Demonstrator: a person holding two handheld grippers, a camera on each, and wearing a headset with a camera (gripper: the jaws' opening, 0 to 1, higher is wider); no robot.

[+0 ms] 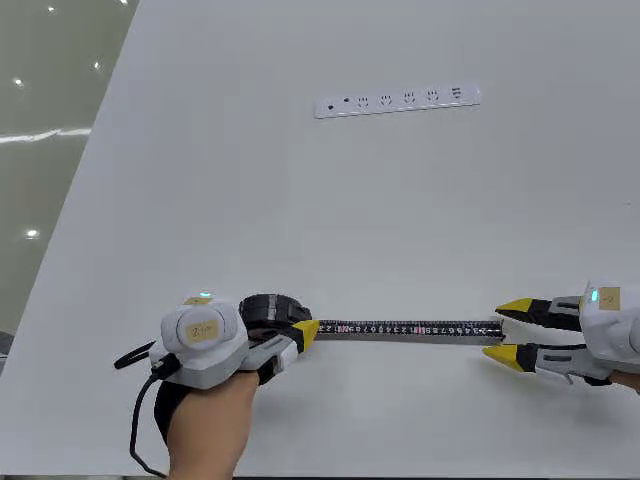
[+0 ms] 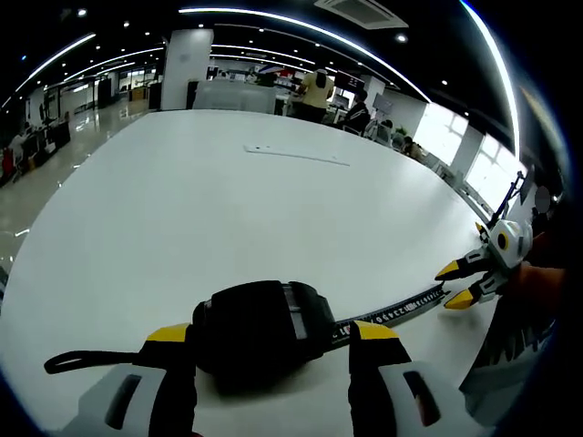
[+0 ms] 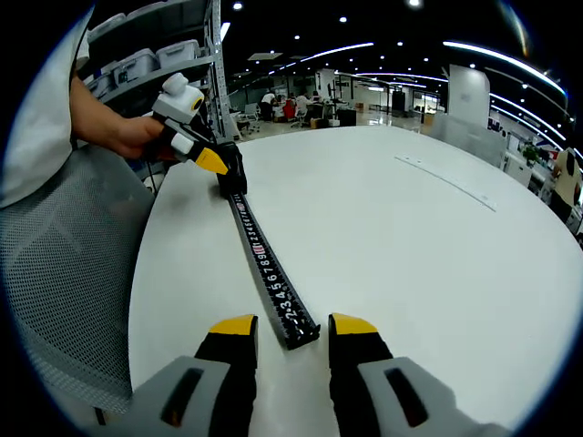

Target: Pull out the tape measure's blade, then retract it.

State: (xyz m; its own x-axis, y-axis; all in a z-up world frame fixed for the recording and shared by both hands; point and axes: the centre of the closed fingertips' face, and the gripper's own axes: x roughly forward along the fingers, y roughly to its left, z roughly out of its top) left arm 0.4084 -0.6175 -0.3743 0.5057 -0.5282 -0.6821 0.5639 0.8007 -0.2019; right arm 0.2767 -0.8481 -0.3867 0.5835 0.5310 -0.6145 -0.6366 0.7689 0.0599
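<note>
- Two hand-held grippers show in the head view, one in each lower corner of the frame.
- The left hand-held gripper [image 2: 271, 332] has its yellow-tipped jaws closed against the two sides of the tape measure [image 2: 264, 335], one black case that rests on the white tabletop [image 1: 300, 200] at lower left of the head view.
- The right hand-held gripper [image 3: 291, 325] has its jaws spread. The free end of the blade [image 3: 269, 269] lies between them with a sliver of gap on each side, so it is not pinched.
- There is one blade, drawn out flat along the tabletop from the case at lower left to the right hand-held gripper at lower right.
- It is black with white numerals. In the right gripper view 3 to 9 can be read near the tip, and the farther figures blur.
- One white power strip [image 1: 397, 100] lies at upper centre of the head view, well apart from everything else (about five socket groups; any marks on it are too small to read).
- Each hand-held gripper carries one tan sticker with writing that cannot be read, and one small green light.
- One black cord [image 1: 135, 400] trails off the left hand-held gripper and is cut off by the bottom edge.
- The far jaw of the left hand-held gripper is hidden behind the case in the head view.
- The right hand-held gripper is cut off by the right edge there.
</note>
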